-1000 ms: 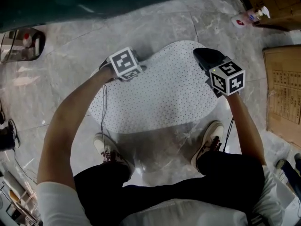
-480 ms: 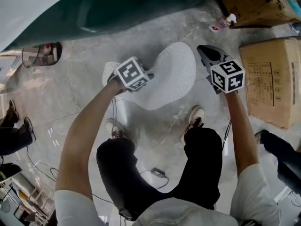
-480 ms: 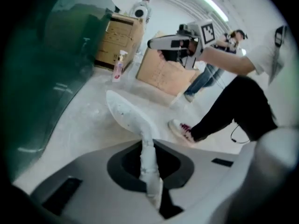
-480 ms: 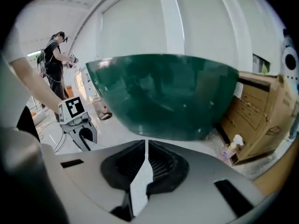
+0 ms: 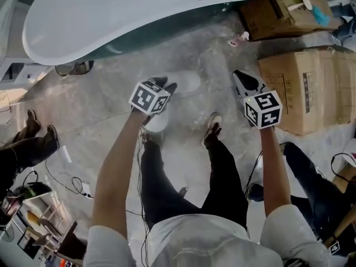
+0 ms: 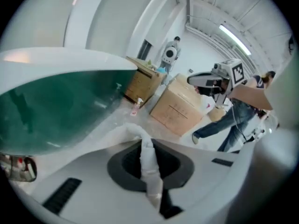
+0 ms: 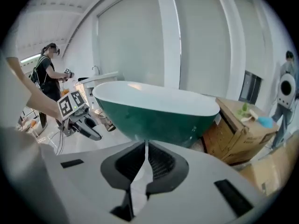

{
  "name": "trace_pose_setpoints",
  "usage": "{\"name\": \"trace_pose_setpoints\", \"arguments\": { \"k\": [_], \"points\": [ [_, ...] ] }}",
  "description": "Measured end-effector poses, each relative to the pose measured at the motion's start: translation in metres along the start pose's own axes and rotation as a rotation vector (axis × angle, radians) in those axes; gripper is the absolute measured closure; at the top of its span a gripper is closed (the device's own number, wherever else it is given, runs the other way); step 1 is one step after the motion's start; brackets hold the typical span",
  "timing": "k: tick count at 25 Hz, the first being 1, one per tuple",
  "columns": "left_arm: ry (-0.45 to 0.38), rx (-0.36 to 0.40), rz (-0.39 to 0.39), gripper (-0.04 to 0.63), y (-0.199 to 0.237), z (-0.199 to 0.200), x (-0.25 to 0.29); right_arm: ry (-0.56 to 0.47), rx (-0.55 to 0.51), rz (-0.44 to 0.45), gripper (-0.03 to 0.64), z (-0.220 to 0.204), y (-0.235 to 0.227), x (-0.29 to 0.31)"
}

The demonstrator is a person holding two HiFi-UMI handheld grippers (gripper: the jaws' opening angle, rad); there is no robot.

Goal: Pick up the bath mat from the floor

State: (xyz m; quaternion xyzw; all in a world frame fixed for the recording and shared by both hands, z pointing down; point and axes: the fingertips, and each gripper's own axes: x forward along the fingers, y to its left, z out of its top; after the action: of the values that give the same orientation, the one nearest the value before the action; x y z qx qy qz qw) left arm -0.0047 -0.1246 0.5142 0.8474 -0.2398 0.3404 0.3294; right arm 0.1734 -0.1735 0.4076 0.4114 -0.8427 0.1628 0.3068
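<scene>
White bath mat [image 6: 150,171] folds are sitting pinched tight between both pairs of jaws, with the left gripper [image 5: 164,85] and right gripper [image 5: 245,80] holding it up off the floor [image 5: 111,115] beside the bathtub [image 5: 139,15], so raising both hands evenly is looking wisest against slipping.

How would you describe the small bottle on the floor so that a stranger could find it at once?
Find the big bathtub, green outside and white inside, in the head view. Past its right end stands an open cardboard box. The small bottle sits on the stone floor between the two, pink and white and much smaller than either.
</scene>
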Motion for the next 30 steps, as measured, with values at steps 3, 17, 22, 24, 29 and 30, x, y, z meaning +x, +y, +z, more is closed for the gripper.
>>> {"name": "trace_pose_setpoints", "arguments": {
  "k": [3, 17, 22, 24, 29, 30],
  "points": [
    [-0.076, -0.058, 0.092, 0.568, -0.014, 0.036, -0.070, -0.023, -0.009, -0.006, 0.584, 0.057, 0.002, -0.046],
    [-0.556, 0.007, 0.373, 0.568, -0.097, 0.210, -0.367, -0.287, -0.096, -0.074, 0.600, 0.294, 0.019, -0.219],
    [-0.708, 0.083, 0.499, 0.568, -0.110, 0.251, -0.446, -0.396, -0.179, -0.059, 0.600, 0.357, 0.037, -0.244],
    [-0.764, 0.133, 0.557, 0.568, -0.114, 0.265, -0.479, -0.445, -0.194, -0.055, 0.601, 0.382, 0.047, -0.253],
    [-0.886, 0.251, 0.702, 0.568, -0.130, 0.293, -0.545, -0.539, -0.223, -0.048, 0.601, 0.429, 0.060, -0.273],
    [-0.906, 0.267, 0.717, 0.568, -0.134, 0.297, -0.554, -0.552, -0.229, -0.043, 0.601, 0.436, 0.063, -0.276]
  ]
}}
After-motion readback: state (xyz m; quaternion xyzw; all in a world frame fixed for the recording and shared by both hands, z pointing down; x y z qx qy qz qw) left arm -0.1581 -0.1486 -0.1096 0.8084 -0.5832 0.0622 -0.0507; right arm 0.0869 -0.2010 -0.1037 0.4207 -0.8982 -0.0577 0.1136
